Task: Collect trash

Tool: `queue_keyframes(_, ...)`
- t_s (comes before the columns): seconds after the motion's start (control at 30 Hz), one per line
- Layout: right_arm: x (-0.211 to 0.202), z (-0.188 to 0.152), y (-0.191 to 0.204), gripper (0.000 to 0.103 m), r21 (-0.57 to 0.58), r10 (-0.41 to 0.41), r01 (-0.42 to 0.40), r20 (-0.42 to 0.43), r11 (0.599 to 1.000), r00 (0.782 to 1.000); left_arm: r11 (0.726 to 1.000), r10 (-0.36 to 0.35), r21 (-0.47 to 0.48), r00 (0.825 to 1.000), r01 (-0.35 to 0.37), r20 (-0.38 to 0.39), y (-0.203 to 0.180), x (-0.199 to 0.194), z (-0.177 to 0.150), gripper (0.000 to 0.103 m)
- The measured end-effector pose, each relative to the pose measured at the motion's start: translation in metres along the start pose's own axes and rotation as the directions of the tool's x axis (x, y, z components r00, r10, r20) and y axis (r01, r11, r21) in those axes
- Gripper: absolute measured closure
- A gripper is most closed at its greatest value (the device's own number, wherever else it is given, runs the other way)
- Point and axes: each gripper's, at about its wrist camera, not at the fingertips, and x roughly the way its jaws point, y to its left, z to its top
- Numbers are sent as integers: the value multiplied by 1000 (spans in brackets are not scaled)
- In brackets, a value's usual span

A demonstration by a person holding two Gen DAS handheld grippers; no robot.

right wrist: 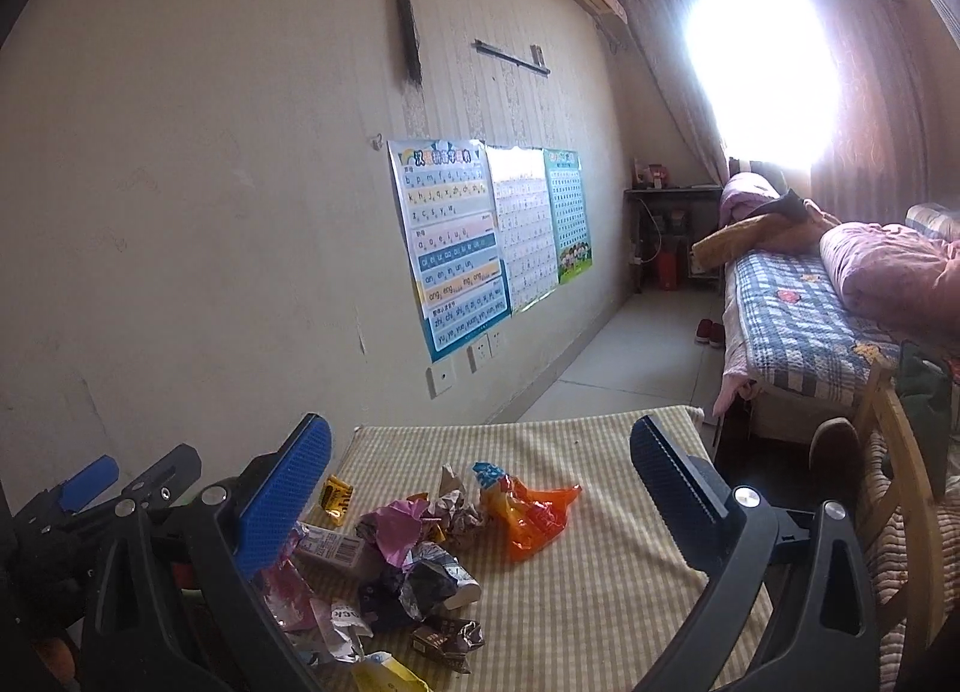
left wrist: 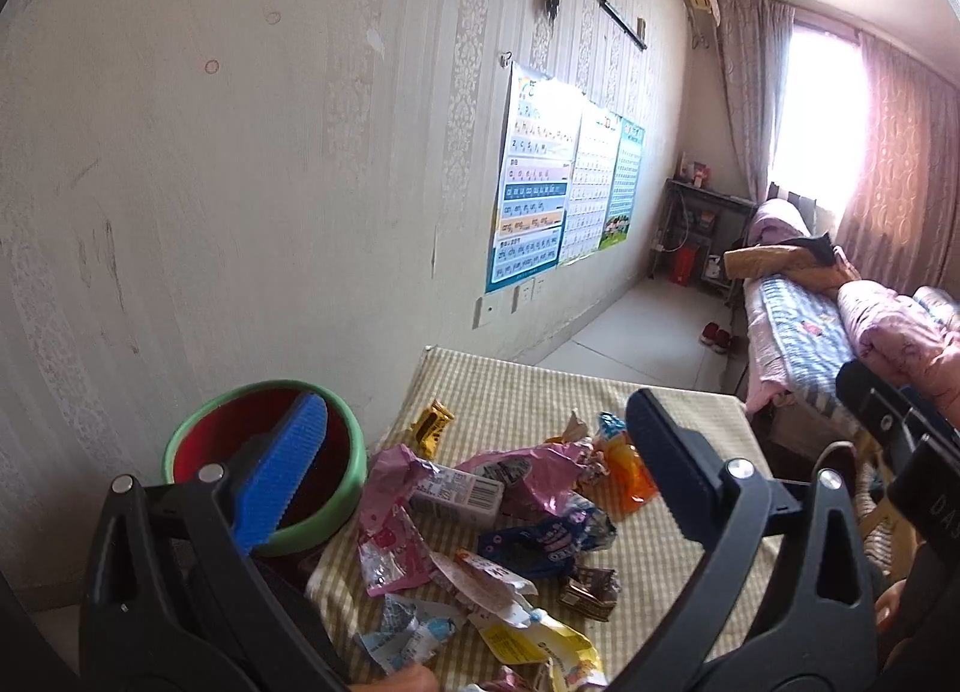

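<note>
Both grippers are sitting nearest the lenses, held wide apart and gripping nothing. Left gripper (left wrist: 474, 452) is hovering over the near-left part of the table, its blue-padded finger (left wrist: 288, 470) overlapping the bin in view. Right gripper (right wrist: 480, 488) is hovering above the table's near edge, its fingers framing the wrapper pile.

Bed (right wrist: 798, 320) is lying at 3 o'clock, well apart from the table, carrying a checked cover and pink quilts.

Table (left wrist: 678, 422), covered in a yellow-checked cloth, is standing against the wall with its far edge at 12 o'clock.

Wall charts (right wrist: 456, 248), three in a row, are hanging at 11 o'clock.

Bin (left wrist: 354, 476), red inside with a green rim, is sitting at 9 o'clock, just beside the table's left edge.

Wrappers are lying loosely heaped on the cloth, from the centre towards 6 o'clock, none inside the bin:
- pink foil wrapper (left wrist: 522, 470), at pile centre, touching a small white carton (left wrist: 462, 494);
- orange wrapper (right wrist: 534, 518), at 1 o'clock of the pile;
- dark blue wrapper (left wrist: 540, 542), towards 5 o'clock;
- yellow-and-black packet (left wrist: 433, 425), apart at 11 o'clock.
</note>
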Motion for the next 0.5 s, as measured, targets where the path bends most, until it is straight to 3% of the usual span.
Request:
queue_keyframes(0.1,-18,4,3,7,-10,16,-16,47,1000,999,1000,-21,-11,999,21,-43,3,-9,2,5)
queue_keyframes(0.2,-25,2,6,7,-33,3,0,93,999,996,999,34,42,998,-31,-52,1,-10,3,5)
queue_keyframes(0.5,-12,-10,8,7,-22,30,-30,20,999,999,998,52,24,996,-51,-68,6,-5,-4,5)
